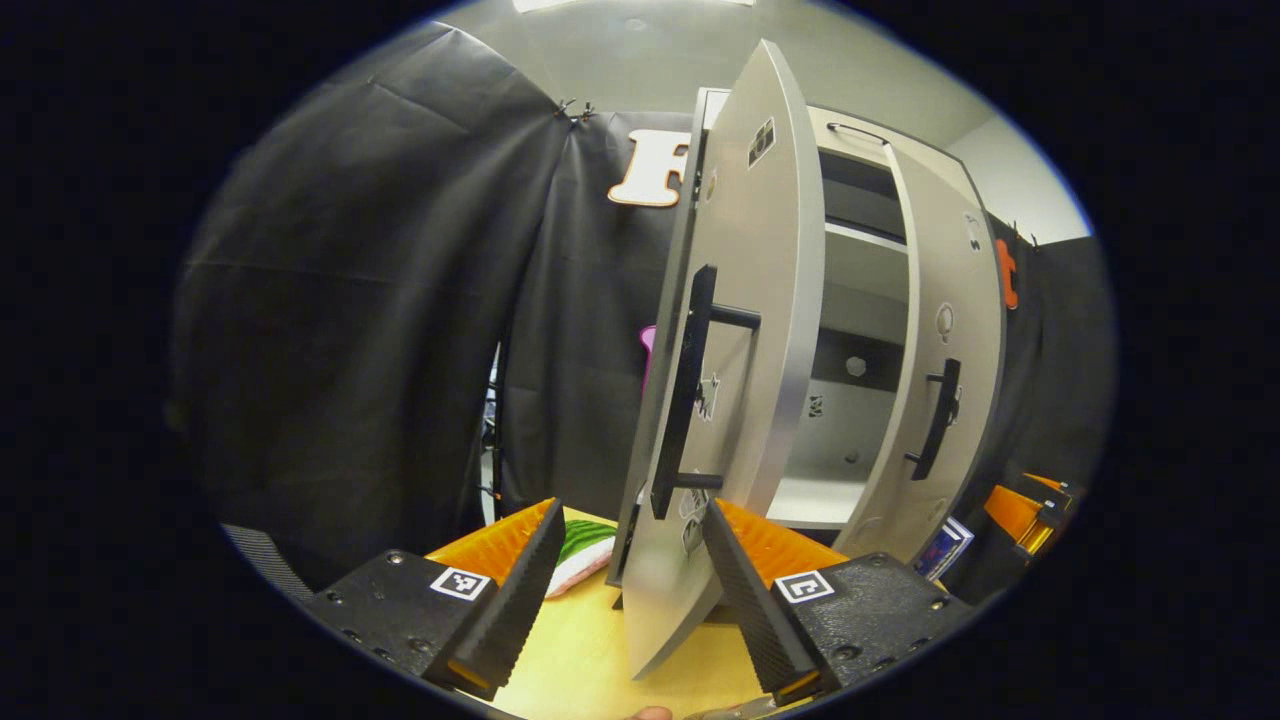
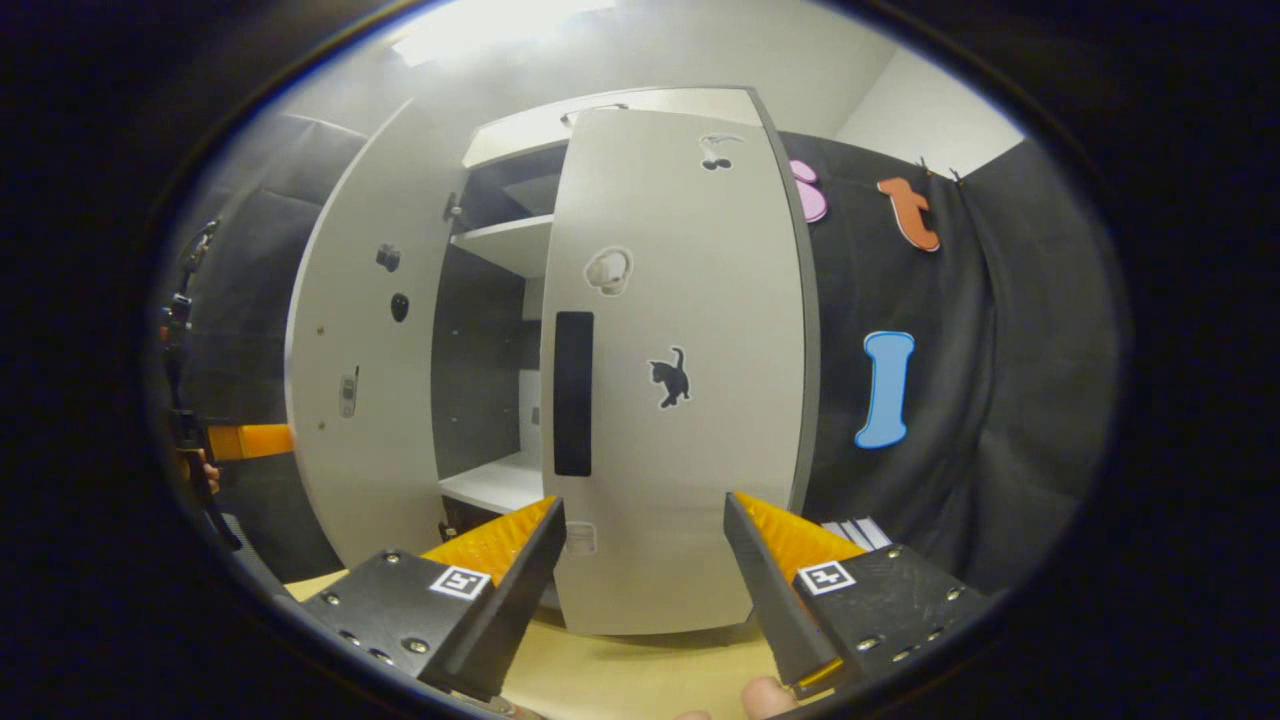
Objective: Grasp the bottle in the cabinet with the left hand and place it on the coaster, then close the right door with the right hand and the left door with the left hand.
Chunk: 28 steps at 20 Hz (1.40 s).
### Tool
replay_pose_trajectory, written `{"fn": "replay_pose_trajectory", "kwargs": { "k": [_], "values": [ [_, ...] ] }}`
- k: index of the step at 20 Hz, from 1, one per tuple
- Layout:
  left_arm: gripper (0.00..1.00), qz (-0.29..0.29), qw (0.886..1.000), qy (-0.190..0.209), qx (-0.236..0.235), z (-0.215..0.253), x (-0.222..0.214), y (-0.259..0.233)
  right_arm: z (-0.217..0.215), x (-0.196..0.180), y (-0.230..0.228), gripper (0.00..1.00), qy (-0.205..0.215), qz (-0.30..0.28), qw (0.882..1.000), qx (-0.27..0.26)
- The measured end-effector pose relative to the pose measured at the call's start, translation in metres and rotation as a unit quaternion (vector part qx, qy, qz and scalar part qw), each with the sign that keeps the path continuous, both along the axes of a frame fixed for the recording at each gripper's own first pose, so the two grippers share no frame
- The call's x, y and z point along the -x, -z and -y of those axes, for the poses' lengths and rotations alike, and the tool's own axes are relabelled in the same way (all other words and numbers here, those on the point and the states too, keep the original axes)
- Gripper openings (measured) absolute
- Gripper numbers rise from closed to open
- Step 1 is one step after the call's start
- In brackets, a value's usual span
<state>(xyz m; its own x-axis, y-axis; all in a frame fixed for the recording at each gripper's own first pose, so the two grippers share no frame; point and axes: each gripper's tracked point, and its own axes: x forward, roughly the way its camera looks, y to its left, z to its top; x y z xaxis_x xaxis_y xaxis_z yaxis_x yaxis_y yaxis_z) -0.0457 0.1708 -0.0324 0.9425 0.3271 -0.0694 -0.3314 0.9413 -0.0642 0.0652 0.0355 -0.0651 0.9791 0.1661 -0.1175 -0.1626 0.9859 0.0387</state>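
A white cabinet stands on the wooden table with both doors ajar. In the left gripper view its left door (image 1: 760,300) swings toward me almost edge-on, showing its black bar handle (image 1: 688,390). My left gripper (image 1: 632,600) is open, and that door's lower corner sits between its fingers without being pressed. A flat green-striped piece with a pink rim (image 1: 580,548), probably the coaster, lies behind the door. In the right gripper view my right gripper (image 2: 642,590) is open just before the right door (image 2: 690,470), below its black handle (image 2: 573,392).
Bare white shelves (image 2: 505,242) show through the gap between the doors. The yellow tabletop (image 1: 575,660) runs under both grippers. The right door (image 1: 955,300) and right gripper (image 1: 1020,512) appear at the right of the left gripper view. Black cloth hangs all around.
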Motion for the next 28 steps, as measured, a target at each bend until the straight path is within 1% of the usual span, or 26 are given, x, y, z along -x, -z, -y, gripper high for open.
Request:
{"fn": "replay_pose_trajectory", "kwargs": {
  "k": [1,6,8,9,10,11,17,18,19,20,22,26,28],
  "values": [
    [0.82,-0.001,1.000,0.008,0.000,0.004,-0.003,0.000,0.001,0.001,-0.001,0.96,0.002,0.000,1.000,-0.001],
    [0.82,-0.007,0.999,0.050,-0.008,0.030,-0.021,0.002,0.009,0.005,-0.003,0.96,0.013,0.002,1.000,0.002],
    [0.88,-0.008,0.998,0.067,-0.017,0.039,-0.029,0.003,0.015,0.008,-0.004,0.96,0.020,0.002,1.000,0.004],
    [0.88,-0.007,0.997,0.072,-0.021,0.043,-0.033,0.003,0.019,0.011,-0.003,0.96,0.025,0.001,1.000,0.005],
    [0.85,-0.004,0.997,0.074,-0.024,0.045,-0.037,0.001,0.023,0.012,-0.002,0.96,0.030,0.000,1.000,0.007],
    [0.88,-0.001,0.997,0.076,-0.027,0.047,-0.041,0.000,0.027,0.014,-0.002,0.96,0.036,-0.001,0.999,0.008],
    [0.88,0.007,0.995,0.097,-0.016,0.062,-0.063,-0.002,0.058,0.022,0.000,0.96,0.075,-0.005,0.997,0.010],
    [0.84,0.008,0.995,0.098,-0.015,0.064,-0.066,-0.001,0.062,0.023,0.000,0.96,0.081,-0.005,0.997,0.010],
    [0.85,0.006,0.995,0.101,-0.015,0.066,-0.068,0.000,0.066,0.023,-0.001,0.96,0.085,-0.006,0.996,0.010],
    [0.91,0.005,0.994,0.105,-0.016,0.069,-0.072,0.000,0.069,0.023,-0.001,0.96,0.089,-0.006,0.996,0.011],
    [0.91,0.002,0.993,0.118,-0.018,0.078,-0.081,0.003,0.074,0.024,-0.001,0.96,0.096,-0.006,0.995,0.013],
    [0.92,-0.002,0.991,0.127,-0.037,0.088,-0.096,0.001,0.085,0.027,0.000,0.96,0.110,-0.006,0.994,0.018],
    [0.92,-0.004,0.991,0.131,-0.034,0.091,-0.104,0.002,0.091,0.029,0.001,0.96,0.117,-0.007,0.993,0.020]
  ]
}}
